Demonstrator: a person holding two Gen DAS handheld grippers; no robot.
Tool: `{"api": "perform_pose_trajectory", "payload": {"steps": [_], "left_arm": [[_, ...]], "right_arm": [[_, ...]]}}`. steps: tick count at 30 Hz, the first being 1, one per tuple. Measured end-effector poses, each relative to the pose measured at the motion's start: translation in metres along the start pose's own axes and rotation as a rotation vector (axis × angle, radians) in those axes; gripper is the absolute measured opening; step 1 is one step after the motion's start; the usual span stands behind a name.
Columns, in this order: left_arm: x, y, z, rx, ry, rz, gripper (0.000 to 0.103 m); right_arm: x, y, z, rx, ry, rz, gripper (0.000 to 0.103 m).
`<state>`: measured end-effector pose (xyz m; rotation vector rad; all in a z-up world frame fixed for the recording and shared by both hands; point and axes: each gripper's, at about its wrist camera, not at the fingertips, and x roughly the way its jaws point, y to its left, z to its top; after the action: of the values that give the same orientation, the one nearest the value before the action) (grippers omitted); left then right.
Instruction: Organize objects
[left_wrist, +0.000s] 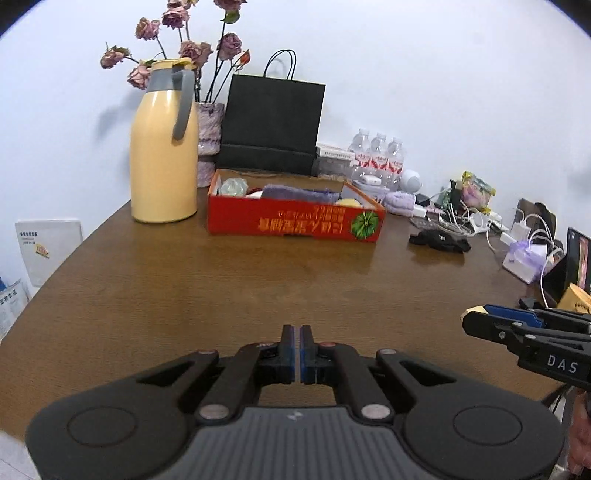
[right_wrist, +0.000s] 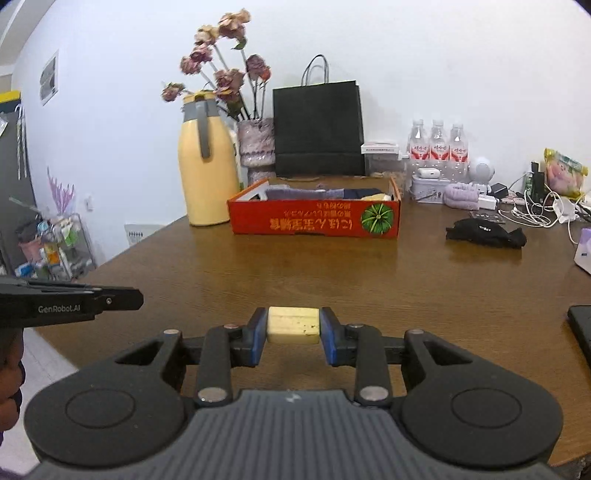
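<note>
Right tongs (right_wrist: 293, 326), low centre of the right wrist view: part-way open and clamped on a pale yellow block (right_wrist: 293, 325), one blue pad (right_wrist: 261, 328) pressed to each end. Block held crosswise between the fingertips, level, raised off the brown worktop (right_wrist: 295, 273) (the wood shows beneath it). In the left wrist view, the same tongs seen from the side at the right edge (left_wrist: 471, 319), a sliver of yellow showing at the tip.

Left tongs (left_wrist: 297, 350), low centre of the left wrist view: fully closed, blue pads face to face, nothing between them. In the right wrist view, entering from the left edge (right_wrist: 136, 297), just above the near edge of the worktop, well apart from the block.

Red cardboard box (right_wrist: 314, 219) in the middle of the frame, beyond the block and apart from it, open at the top, already holding a purple cloth (right_wrist: 304, 194) and other small items (not all identifiable). Yellow thermos jug (right_wrist: 207, 173) just left of the box; vase of dried roses (right_wrist: 256, 144) and black paper bag (right_wrist: 319, 129) behind it against the wall. To the right of the box, a black cloth item (right_wrist: 484, 232) lying on the worktop, with water bottles (right_wrist: 437, 146) and a tangle of white cables (right_wrist: 535, 212) at upper right.
</note>
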<state>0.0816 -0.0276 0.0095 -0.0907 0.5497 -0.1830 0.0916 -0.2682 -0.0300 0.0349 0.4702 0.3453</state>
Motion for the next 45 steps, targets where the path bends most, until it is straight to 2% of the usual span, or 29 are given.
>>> {"api": "perform_pose_trajectory", "payload": {"steps": [4,8,11,13,15,18,21,23,24,29,30,32,33,34,36,38,40,41,42,45], "left_arm": [[0.038,0.013,0.055,-0.002,-0.023,-0.093,0.001],[0.100,0.035,0.141,-0.012,-0.014,-0.123,0.001],[0.155,0.045,0.201,-0.018,0.026,-0.125,0.004],[0.200,0.049,0.230,-0.029,0.094,-0.088,0.005],[0.247,0.048,0.250,-0.014,0.164,-0.040,0.005],[0.319,0.062,0.260,-0.023,0.309,0.008,0.005],[0.383,0.080,0.252,-0.061,0.472,0.090,0.004],[0.403,0.087,0.248,-0.082,0.497,0.093,0.003],[0.407,0.088,0.246,-0.097,0.507,0.087,0.004],[0.400,0.088,0.248,-0.090,0.464,0.071,0.011],[0.395,0.088,0.252,-0.101,0.452,0.068,0.017],[0.380,0.088,0.262,-0.102,0.411,0.063,0.028],[0.370,0.087,0.267,-0.093,0.389,0.066,0.041],[0.360,0.086,0.271,-0.091,0.368,0.067,0.060],[0.330,0.086,0.280,-0.097,0.312,0.039,0.080],[0.295,0.081,0.284,-0.086,0.246,0.027,0.082],[0.258,0.073,0.280,-0.049,0.199,0.028,0.089],[0.234,0.067,0.275,-0.022,0.158,0.029,0.089],[0.208,0.061,0.266,0.006,0.100,0.031,0.091],[0.139,0.047,0.229,0.037,-0.032,0.063,0.103]], "right_arm": [[0.021,-0.009,0.042,-0.035,-0.053,0.032,0.031],[0.070,-0.031,0.118,-0.078,-0.091,0.111,0.031],[0.136,-0.049,0.181,-0.076,-0.024,0.152,0.031],[0.189,-0.063,0.218,-0.046,0.054,0.187,0.031],[0.252,-0.072,0.247,-0.012,0.155,0.181,0.031],[0.346,-0.079,0.256,0.005,0.307,0.093,0.031],[0.423,-0.094,0.234,0.117,0.498,0.043,0.031],[0.452,-0.094,0.216,0.111,0.570,-0.006,0.031],[0.457,-0.091,0.209,0.100,0.575,-0.020,0.031],[0.455,-0.076,0.211,0.009,0.547,-0.049,0.039],[0.455,-0.076,0.216,0.000,0.535,-0.050,0.042],[0.443,-0.081,0.225,0.016,0.505,-0.037,0.048],[0.435,-0.084,0.230,0.025,0.491,-0.033,0.059],[0.427,-0.086,0.236,0.029,0.474,-0.046,0.065],[0.407,-0.091,0.245,0.027,0.426,-0.075,0.080],[0.377,-0.096,0.253,0.032,0.389,-0.064,0.082],[0.343,-0.098,0.256,0.037,0.346,-0.054,0.089],[0.320,-0.097,0.255,0.035,0.313,-0.052,0.097],[0.299,-0.096,0.253,0.028,0.276,-0.054,0.102],[0.228,-0.089,0.235,0.005,0.160,-0.074,0.103]]}}
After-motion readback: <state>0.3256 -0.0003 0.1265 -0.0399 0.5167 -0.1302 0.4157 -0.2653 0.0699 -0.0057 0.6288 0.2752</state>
